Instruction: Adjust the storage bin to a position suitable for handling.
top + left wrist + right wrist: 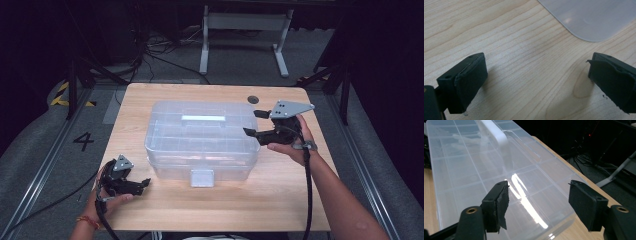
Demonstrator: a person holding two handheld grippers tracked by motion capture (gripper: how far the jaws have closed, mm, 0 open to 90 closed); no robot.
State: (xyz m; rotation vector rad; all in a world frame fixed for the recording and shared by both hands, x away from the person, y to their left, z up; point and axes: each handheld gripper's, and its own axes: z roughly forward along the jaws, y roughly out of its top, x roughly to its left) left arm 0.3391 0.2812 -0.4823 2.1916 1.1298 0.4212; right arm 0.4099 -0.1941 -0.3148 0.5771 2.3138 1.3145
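The clear plastic organizer box (201, 140) sits square in the middle of the tabletop (150, 210), lid down, its front latch (202, 177) facing me and its white handle (202, 118) lying flat along the top, which puts both short ends within reach of my two hands. My right tool (253, 123) is up at the box's right end, jaws spread wide and gripping nothing; in the right gripper view I'm looking down the length of the lid (486, 177), over the divider grid that shows through it, with the handle (495, 135) far up ahead. I hold it raised and angled like this so the jaws straddle that end corner of the lid, ready, I'd say, to steady or pinch the rim. My left tool (142, 183) is low on the tabletop near the front left corner of the box, released as well, with bare wood grain between its pads (471, 80) and just the rounded corner of the box (590, 17) ahead, apart from them. I keep it low and off the box because the latch is over to its right; my guess is it slides across to the latch next while the right one braces. The compartments look faint through the plastic; I can't tell what's in them.
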